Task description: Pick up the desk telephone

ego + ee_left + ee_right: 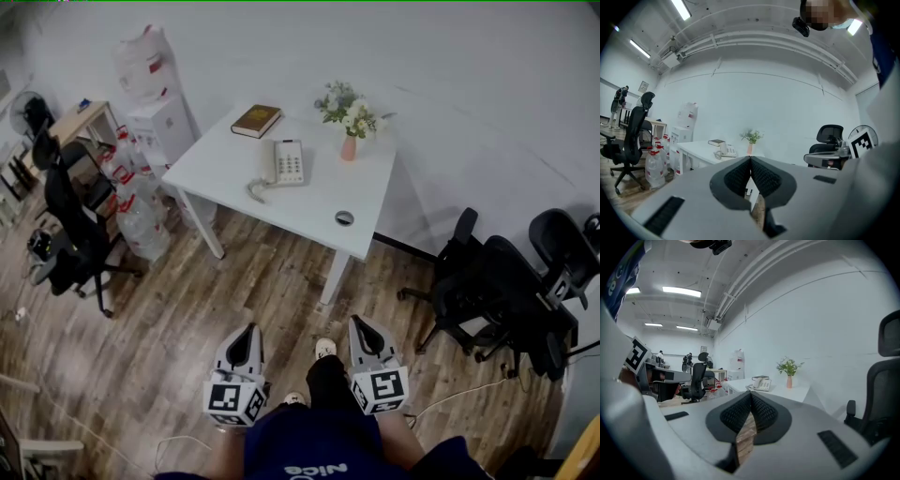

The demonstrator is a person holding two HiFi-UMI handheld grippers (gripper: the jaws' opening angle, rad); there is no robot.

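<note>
A white desk telephone with a coiled cord lies on the white table across the room, its handset on the cradle. It shows small and far off in the left gripper view as the telephone and in the right gripper view as the telephone. Both grippers are held low in front of the person, well short of the table. My left gripper is shut with nothing in it. My right gripper is shut and empty too.
On the table stand a brown book, a pink vase of flowers and a round cable hole. Black office chairs stand left and others right. Water bottles and a dispenser flank the table's left. Wooden floor lies between.
</note>
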